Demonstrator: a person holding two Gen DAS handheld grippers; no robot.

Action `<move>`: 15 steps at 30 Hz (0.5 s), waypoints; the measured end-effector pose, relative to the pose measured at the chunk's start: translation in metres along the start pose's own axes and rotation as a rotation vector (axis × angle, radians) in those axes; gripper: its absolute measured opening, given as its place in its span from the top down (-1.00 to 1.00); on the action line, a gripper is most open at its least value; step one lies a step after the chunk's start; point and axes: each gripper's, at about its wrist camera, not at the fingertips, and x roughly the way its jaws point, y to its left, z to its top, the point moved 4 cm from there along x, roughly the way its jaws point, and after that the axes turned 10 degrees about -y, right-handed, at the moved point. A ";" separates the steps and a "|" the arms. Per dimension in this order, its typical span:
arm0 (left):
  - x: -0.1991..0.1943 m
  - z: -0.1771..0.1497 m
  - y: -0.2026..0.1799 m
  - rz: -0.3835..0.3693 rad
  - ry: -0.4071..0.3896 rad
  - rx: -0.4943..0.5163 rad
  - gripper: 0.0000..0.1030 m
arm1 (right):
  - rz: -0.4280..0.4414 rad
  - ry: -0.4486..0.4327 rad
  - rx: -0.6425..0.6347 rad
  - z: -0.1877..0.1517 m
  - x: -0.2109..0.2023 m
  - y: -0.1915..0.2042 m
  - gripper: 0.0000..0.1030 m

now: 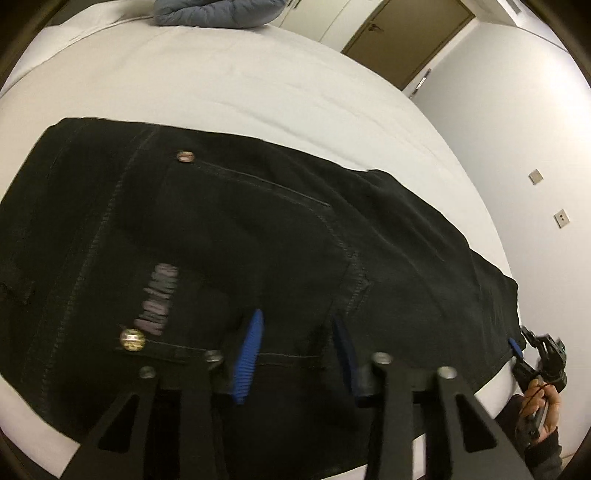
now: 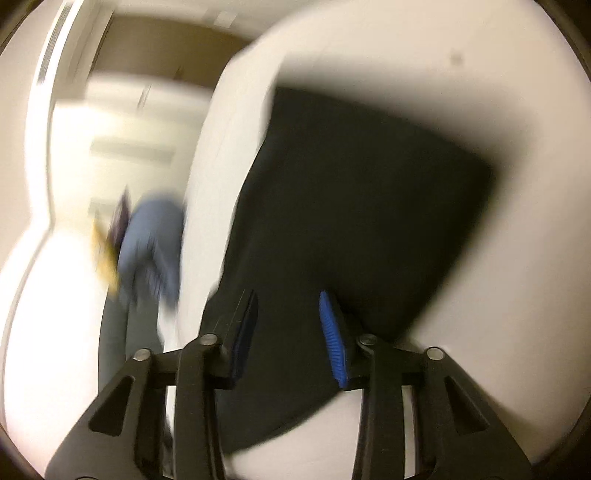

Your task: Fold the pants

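Black jeans (image 1: 258,229) lie flat across a white bed (image 1: 221,81), with pocket seams, rivets and a label facing up. My left gripper (image 1: 297,325) hovers over the waistband end, its blue pads apart and gripping no cloth. At the far right hem a hand holds my right gripper (image 1: 522,341), just off the jeans' edge. The right wrist view is blurred. There my right gripper (image 2: 288,317) stands open above the jeans (image 2: 351,192), with nothing pinched between its fingers.
A grey-blue quilted item (image 1: 214,11) lies at the bed's far end. A brown door (image 1: 406,37) and wall sockets (image 1: 561,218) are beyond the bed's right side. A blurred blue shape (image 2: 155,240) sits beside the bed (image 2: 480,332).
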 end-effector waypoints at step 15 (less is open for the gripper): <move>0.009 -0.032 -0.111 -0.199 0.010 0.102 -0.06 | -0.136 -0.114 0.141 0.013 -0.043 -0.024 0.09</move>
